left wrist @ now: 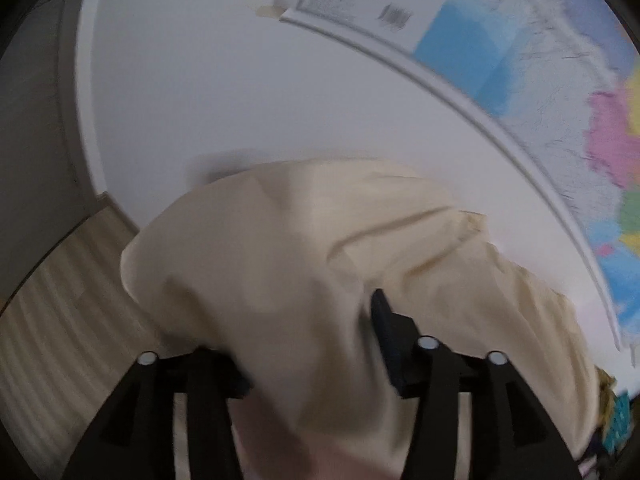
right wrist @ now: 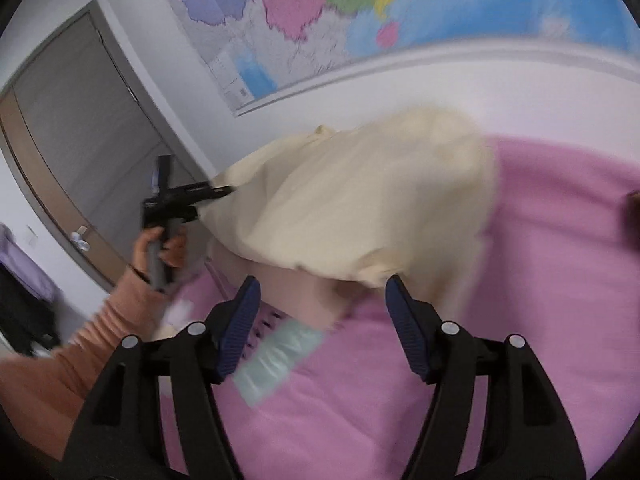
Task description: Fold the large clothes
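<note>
Your right tool (right wrist: 322,328) stands open with nothing between its blue pads (right wrist: 240,326). The cream garment (right wrist: 360,200) billows just beyond them, its near hem lifted over the pink bed cover (right wrist: 540,280) and not touching either pad.

Your left tool (right wrist: 220,191) is at the garment's far-left end. In the left wrist view the cloth drapes across it and hides the left finger, so only the right finger (left wrist: 390,340) shows. Its jaws look parted with the cloth loose between them, though the blur makes this hard to confirm.

The garment's long axis runs from that left tool, at far left, toward the right side of the bed, parallel to the wall. So the near hem lies straight ahead of your right tool and slightly above it. That hand is the closer one for the next pinch. The left hand (right wrist: 164,248) already sits at the cloth's end.

The wall map (right wrist: 320,12) carries a legend panel and a barcode (left wrist: 394,16), but the print is too blurred to read. A pale green label on the bed (right wrist: 280,356) shows no legible writing.
</note>
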`<action>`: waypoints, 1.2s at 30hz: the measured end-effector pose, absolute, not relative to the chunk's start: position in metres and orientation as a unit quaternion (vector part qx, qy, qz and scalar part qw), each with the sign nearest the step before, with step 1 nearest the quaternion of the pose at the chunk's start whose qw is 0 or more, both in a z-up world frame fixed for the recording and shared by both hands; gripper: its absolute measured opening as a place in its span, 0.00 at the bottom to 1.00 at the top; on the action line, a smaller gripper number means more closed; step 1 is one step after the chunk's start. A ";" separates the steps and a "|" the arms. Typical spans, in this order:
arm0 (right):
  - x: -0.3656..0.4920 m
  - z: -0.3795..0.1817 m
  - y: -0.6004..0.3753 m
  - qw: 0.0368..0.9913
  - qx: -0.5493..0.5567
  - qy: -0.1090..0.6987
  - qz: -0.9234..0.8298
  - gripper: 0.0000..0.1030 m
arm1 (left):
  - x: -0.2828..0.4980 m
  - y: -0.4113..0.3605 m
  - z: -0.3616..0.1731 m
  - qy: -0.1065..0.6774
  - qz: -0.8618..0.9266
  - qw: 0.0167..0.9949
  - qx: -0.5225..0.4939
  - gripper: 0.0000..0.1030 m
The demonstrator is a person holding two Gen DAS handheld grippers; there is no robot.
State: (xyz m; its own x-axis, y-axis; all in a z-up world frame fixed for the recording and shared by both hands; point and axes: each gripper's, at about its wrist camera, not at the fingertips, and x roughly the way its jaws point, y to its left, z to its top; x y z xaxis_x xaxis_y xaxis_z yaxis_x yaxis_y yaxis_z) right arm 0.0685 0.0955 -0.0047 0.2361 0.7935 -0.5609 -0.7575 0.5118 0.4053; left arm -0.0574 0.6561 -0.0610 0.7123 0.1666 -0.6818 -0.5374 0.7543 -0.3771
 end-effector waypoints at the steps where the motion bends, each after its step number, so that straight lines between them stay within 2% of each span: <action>1: 0.069 0.000 0.088 0.793 0.025 0.364 0.488 0.56 | -0.065 0.655 -0.057 0.318 0.200 0.883 -0.283 0.50; 9: 0.098 -0.002 0.098 0.811 0.036 0.363 0.457 0.55 | -0.113 0.604 -0.021 0.277 0.207 0.907 -0.242 0.50; 13: 0.118 -0.021 0.121 0.805 0.036 0.398 0.439 0.54 | -0.121 0.575 -0.002 0.251 0.167 0.927 -0.222 0.59; 23: 0.094 -0.064 0.148 0.765 -0.046 0.445 0.463 0.53 | -0.064 0.518 -0.043 0.330 0.156 0.919 -0.152 0.59; 32: 0.083 -0.030 0.132 0.792 -0.055 0.393 0.464 0.53 | -0.071 0.480 -0.040 0.317 0.189 0.926 -0.079 0.60; 34: 0.083 -0.022 0.132 0.800 -0.053 0.381 0.460 0.55 | -0.071 0.473 -0.038 0.313 0.190 0.928 -0.073 0.67; 36: 0.089 -0.019 0.133 0.803 -0.036 0.379 0.458 0.57 | -0.069 0.467 -0.036 0.307 0.188 0.930 -0.066 0.67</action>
State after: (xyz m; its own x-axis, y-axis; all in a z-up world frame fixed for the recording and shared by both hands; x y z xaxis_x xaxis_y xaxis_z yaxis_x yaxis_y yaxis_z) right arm 0.0888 0.1330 -0.0193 0.2932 0.7091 -0.6413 -0.7633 0.5775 0.2896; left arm -0.0694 0.4670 -0.0361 0.7400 0.3101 -0.5969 -0.3914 0.9202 -0.0072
